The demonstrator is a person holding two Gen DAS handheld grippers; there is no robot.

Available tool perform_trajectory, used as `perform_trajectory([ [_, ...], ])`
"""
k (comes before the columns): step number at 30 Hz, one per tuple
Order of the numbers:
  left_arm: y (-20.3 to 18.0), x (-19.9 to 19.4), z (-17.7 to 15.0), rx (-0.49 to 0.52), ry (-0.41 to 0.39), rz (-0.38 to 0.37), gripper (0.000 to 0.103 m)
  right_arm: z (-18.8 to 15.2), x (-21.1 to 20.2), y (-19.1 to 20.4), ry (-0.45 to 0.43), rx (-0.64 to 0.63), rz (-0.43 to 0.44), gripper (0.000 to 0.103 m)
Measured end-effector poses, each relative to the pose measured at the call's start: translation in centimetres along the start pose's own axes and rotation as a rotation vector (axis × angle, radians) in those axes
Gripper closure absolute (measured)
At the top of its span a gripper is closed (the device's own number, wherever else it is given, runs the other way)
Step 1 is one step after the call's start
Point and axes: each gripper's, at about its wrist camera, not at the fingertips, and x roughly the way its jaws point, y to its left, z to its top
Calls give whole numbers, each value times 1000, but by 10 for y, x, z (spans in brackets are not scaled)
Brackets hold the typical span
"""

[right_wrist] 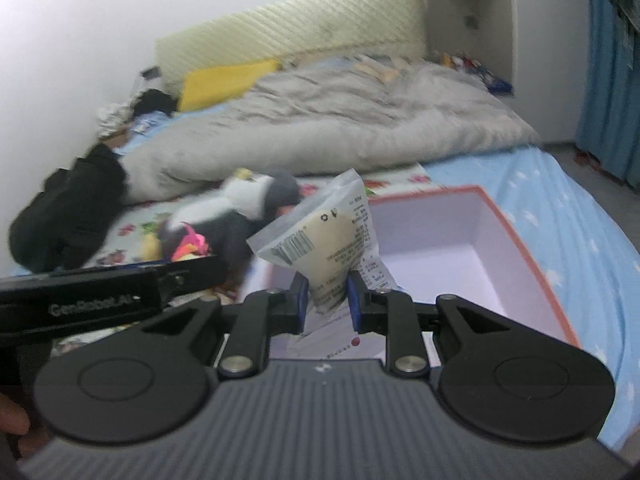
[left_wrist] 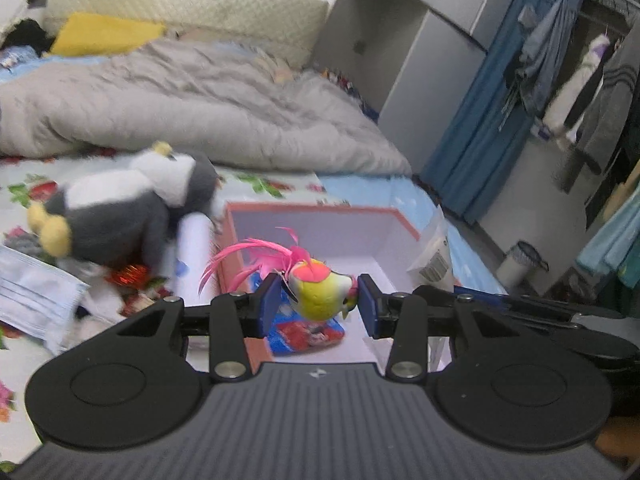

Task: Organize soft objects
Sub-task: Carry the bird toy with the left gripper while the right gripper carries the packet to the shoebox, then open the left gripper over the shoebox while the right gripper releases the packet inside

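Bird sat pinched in the left hand-held gripper; the right hand-held gripper squeezed a bag above the box.

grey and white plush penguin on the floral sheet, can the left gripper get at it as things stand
Probably not yet: the left gripper is shut on a yellow toy bird with pink feathers. The grey and white plush penguin lies uncovered on top, so approach looks free once emptied.

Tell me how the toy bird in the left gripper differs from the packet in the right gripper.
The toy bird is rounded, yellow-green with pink feathers; the plastic packet is flat, clear, with printed text, a barcode and a cream pad inside. The left gripper clamps the bird across its body; the right gripper pinches only the packet's lower end, so the packet stands above the pads. Both are held over the open box.
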Motion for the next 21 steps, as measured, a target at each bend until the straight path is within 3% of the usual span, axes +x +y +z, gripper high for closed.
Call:
perform_trajectory([
  [12, -11, 124, -29, 15, 200, 2, 55, -41, 78, -86, 214, 129, -126, 75],
  [21, -16, 146, -37, 42, 241, 7, 53, -53, 97, -105, 257, 175, -134, 61],
])
